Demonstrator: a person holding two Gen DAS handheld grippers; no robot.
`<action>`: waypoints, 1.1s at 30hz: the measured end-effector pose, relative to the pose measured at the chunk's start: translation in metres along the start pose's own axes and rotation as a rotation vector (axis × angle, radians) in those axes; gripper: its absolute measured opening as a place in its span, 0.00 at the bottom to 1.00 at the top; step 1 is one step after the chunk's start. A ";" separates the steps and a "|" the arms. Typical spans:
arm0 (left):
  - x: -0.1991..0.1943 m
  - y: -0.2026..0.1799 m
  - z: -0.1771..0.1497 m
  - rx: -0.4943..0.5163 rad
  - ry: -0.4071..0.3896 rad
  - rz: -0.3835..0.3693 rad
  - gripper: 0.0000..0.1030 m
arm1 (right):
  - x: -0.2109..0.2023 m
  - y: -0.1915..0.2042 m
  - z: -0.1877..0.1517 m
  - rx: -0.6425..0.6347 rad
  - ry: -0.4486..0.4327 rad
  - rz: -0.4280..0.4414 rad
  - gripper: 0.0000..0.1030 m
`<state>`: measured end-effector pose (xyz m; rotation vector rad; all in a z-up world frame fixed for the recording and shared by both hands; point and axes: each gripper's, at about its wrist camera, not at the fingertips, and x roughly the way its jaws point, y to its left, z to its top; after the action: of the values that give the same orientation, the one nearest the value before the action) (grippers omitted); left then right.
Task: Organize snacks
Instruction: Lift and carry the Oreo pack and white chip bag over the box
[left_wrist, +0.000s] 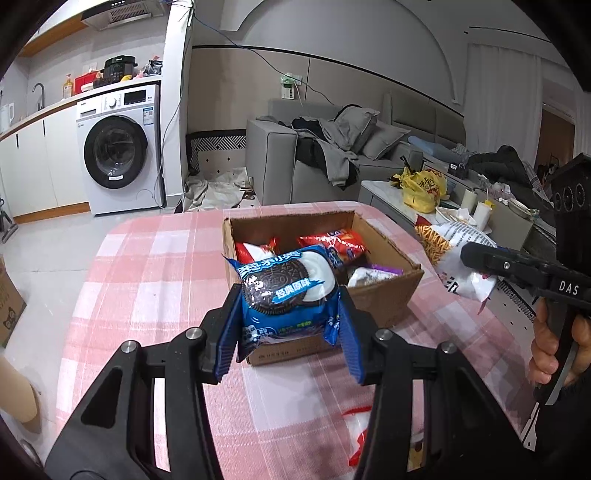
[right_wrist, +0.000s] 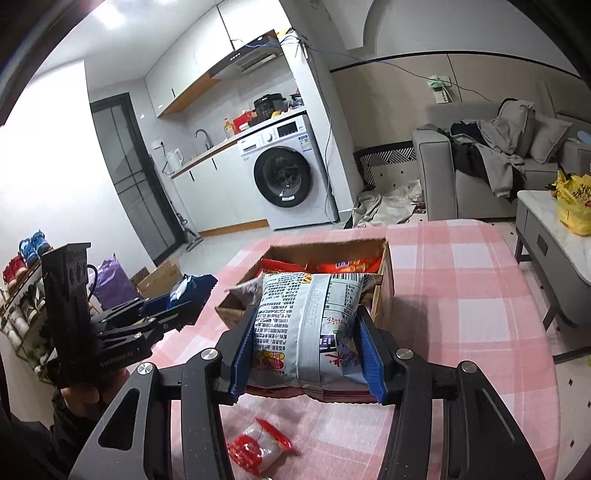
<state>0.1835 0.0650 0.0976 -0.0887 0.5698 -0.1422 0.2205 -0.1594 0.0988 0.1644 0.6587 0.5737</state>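
My left gripper (left_wrist: 288, 332) is shut on a blue Oreo cookie pack (left_wrist: 284, 291), held above the near side of an open cardboard box (left_wrist: 384, 295) on the pink checked table. My right gripper (right_wrist: 306, 354) is shut on a grey-white bag of stick snacks (right_wrist: 306, 321), held just in front of the same cardboard box (right_wrist: 384, 291). Inside the box lie red snack bags (left_wrist: 332, 240) and a purple-edged pack (left_wrist: 384, 269). In the left wrist view the right gripper (left_wrist: 480, 258) with its bag (left_wrist: 454, 254) hangs to the right of the box.
A small red-and-white packet (right_wrist: 258, 446) lies on the tablecloth (right_wrist: 461, 295) near me. A coffee table with a yellow bag (left_wrist: 421, 188) stands to the right, a grey sofa (left_wrist: 295, 155) behind, a washing machine (left_wrist: 118, 151) at the back left. A person's hand (left_wrist: 557, 350) grips the right tool.
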 end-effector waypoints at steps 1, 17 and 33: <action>0.002 0.000 0.003 0.000 -0.001 0.000 0.44 | 0.000 0.001 0.003 -0.001 -0.004 -0.003 0.49; 0.045 -0.001 0.041 0.005 -0.019 0.021 0.44 | 0.030 0.003 0.032 0.006 -0.020 -0.014 0.49; 0.122 -0.022 0.059 0.050 0.008 0.056 0.44 | 0.088 -0.006 0.042 0.017 0.019 0.019 0.49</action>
<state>0.3143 0.0269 0.0850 -0.0231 0.5760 -0.1023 0.3059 -0.1151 0.0831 0.1817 0.6808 0.5890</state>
